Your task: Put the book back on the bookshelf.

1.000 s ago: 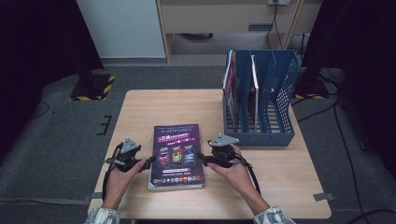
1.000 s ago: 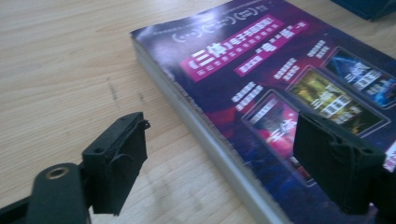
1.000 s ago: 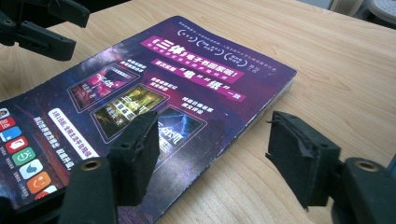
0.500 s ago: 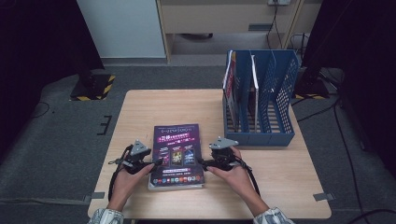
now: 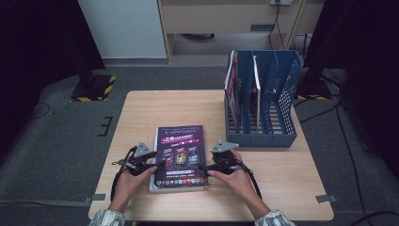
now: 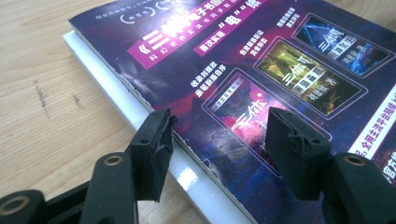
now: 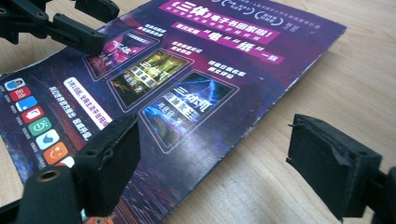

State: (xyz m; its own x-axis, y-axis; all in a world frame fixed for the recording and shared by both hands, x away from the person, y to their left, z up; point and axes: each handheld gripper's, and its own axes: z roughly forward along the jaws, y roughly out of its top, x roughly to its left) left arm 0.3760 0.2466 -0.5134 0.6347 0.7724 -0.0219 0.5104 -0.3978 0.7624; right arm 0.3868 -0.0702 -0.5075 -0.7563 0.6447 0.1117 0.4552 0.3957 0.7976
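A purple-covered book (image 5: 181, 150) lies flat on the wooden table (image 5: 291, 188), near its front edge. My left gripper (image 5: 160, 164) is at the book's left edge. In the left gripper view its jaws have just been closing and straddle that edge (image 6: 219, 135), one pad beside the white pages and the other over the cover (image 6: 261, 70), neither pressing. My right gripper (image 5: 203, 167) is at the book's right edge. Its jaws have just been opening and stand wide (image 7: 215, 149), one pad over the cover (image 7: 187, 84) and one over bare wood.
A blue file rack (image 5: 263, 103) stands at the table's back right, with thin books upright in its left slots. Bare wood lies to the left of the book and behind it. The left gripper (image 7: 70, 28) shows across the cover in the right gripper view.
My left gripper has edged right, onto the book's left edge. The right gripper and the book have stayed in place.
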